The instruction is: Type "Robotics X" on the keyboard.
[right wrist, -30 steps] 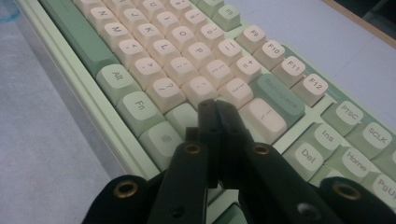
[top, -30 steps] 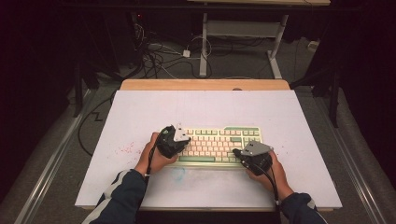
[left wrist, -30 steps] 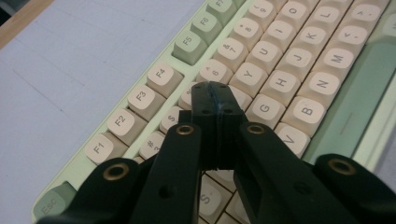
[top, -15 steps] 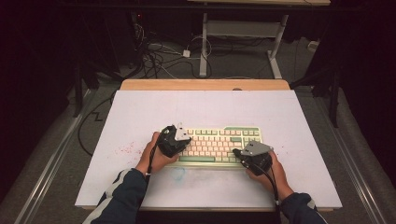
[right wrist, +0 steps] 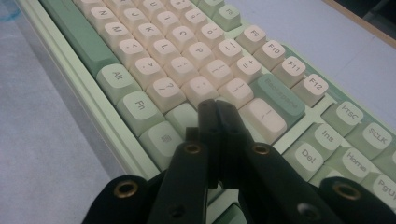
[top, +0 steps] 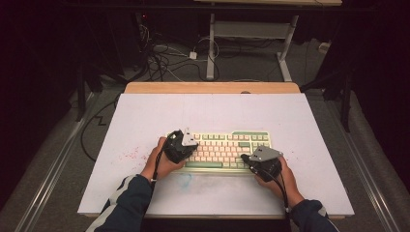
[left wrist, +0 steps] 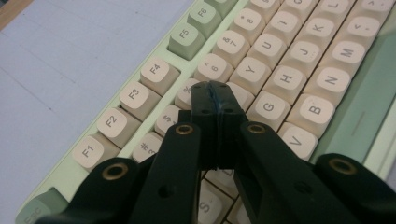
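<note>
Typing is in hand on the keyboard (top: 220, 151), which lies at the table's (top: 145, 116) near middle. The left gripper (left wrist: 215, 93), jaws pressed together, tips over the keys near 5 and T, perhaps touching. The right gripper (right wrist: 216, 108), likewise closed, hovers near Enter. Next: press one keycap squarely, toward 12 o'clock.
</note>
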